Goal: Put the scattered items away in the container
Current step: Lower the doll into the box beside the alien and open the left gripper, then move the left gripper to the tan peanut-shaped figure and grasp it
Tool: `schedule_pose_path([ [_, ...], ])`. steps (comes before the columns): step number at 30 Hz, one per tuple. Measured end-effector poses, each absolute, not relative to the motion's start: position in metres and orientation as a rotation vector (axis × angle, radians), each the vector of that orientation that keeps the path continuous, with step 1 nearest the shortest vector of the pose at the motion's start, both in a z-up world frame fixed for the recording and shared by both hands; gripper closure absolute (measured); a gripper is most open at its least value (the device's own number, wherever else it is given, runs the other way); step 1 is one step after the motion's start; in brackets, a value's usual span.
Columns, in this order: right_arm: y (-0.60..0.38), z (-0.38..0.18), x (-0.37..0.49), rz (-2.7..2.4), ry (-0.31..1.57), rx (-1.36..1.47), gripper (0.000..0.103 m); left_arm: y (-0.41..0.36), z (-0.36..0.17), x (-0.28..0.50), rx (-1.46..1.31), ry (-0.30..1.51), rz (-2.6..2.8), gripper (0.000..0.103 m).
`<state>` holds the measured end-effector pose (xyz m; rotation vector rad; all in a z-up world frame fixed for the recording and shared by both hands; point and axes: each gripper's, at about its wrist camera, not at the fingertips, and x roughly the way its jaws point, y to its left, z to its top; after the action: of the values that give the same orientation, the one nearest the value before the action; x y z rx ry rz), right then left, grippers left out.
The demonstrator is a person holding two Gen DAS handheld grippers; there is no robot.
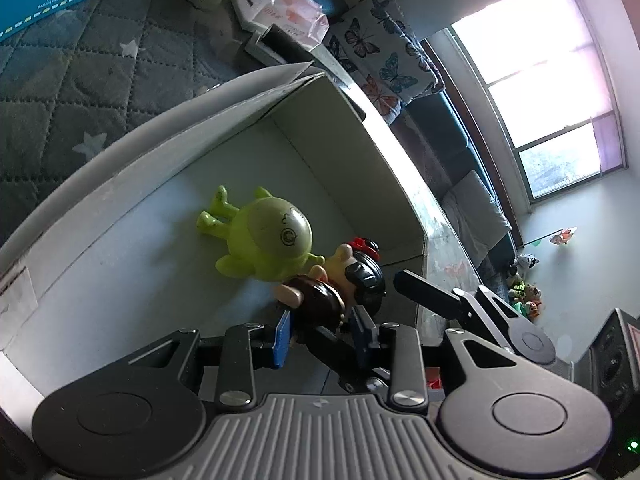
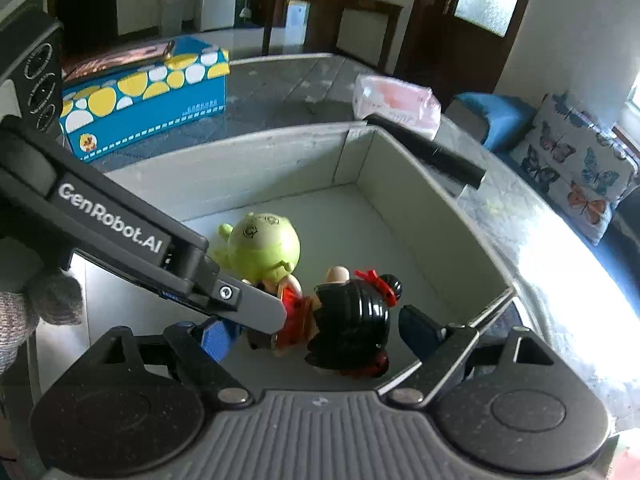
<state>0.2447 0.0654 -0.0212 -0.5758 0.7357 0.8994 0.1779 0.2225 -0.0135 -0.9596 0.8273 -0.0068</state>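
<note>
Pinching the doll [image 1: 332, 292] low inside the box [image 1: 120, 184], the left gripper [image 1: 322, 334] sets it at the frog's [image 1: 264, 240] four o'clock; right gripper [image 2: 320, 334] spread, idle.

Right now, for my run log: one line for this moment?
left gripper: shut on doll | right gripper: open | green toy: in box

Box [image 2: 280, 168] floor beyond green toy [image 2: 266, 246] open

One white box [image 2: 420, 216] holds two toys: one green figure [image 2: 266, 246] and one black-haired doll [image 2: 352, 328]. One blue carton [image 2: 148, 100] and one pink packet [image 2: 394, 104] sit outside
</note>
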Motion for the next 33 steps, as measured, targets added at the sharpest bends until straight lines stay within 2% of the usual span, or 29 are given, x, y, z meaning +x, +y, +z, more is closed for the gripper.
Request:
schedule_pose_path([
  [19,-0.002,0.011,0.174,0.827,0.568,-0.318,0.012,0.188,0.027,0.143,-0.813,0.744,-0.064,0.069],
  [33,-0.074,0.001,0.097,0.698,0.527,-0.229,0.012,0.124,0.043,0.108,-0.669,0.733,-0.178,0.069],
])
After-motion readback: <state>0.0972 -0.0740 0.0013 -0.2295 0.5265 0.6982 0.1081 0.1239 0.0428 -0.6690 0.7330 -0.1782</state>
